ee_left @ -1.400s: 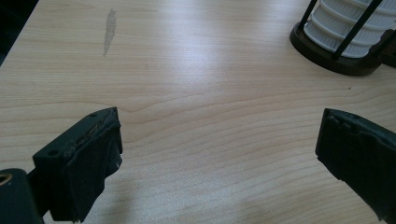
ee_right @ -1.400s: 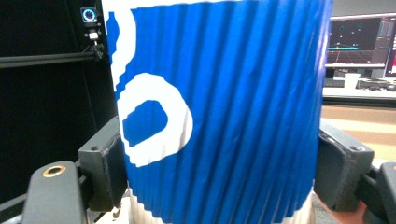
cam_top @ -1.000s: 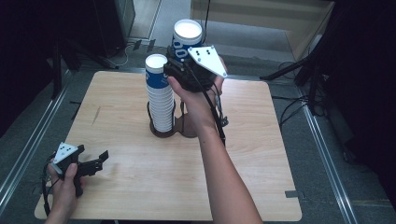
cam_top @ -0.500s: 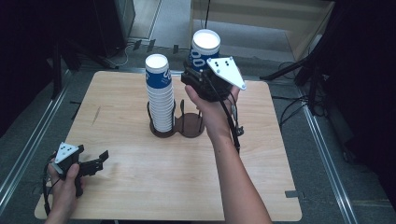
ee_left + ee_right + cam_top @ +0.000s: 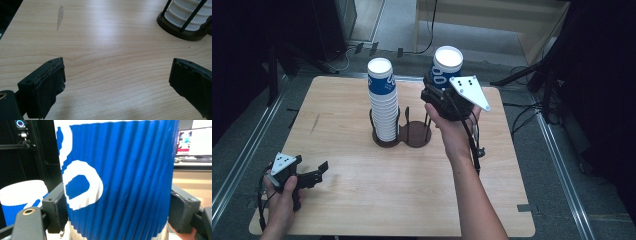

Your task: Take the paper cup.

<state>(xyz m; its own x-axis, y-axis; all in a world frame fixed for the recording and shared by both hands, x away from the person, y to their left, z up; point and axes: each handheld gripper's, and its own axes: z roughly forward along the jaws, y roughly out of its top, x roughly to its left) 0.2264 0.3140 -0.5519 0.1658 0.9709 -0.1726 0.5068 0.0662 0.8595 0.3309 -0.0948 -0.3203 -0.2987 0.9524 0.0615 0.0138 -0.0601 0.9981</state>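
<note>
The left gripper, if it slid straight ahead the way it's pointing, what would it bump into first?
Probably nothing soon. The left gripper is open, with bare wooden table between and beyond its jaws. The black cup holder with the stack of cups sits off to one side, so it would likely pass it, though depth is unclear.

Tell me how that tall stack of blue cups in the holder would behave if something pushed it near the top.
The stack of cups rises well above the holder, so a push up high would probably lean or tip it. Paper cups look light, so little force would shift them. The ribbed sleeves likely grip rather than slide.
</note>
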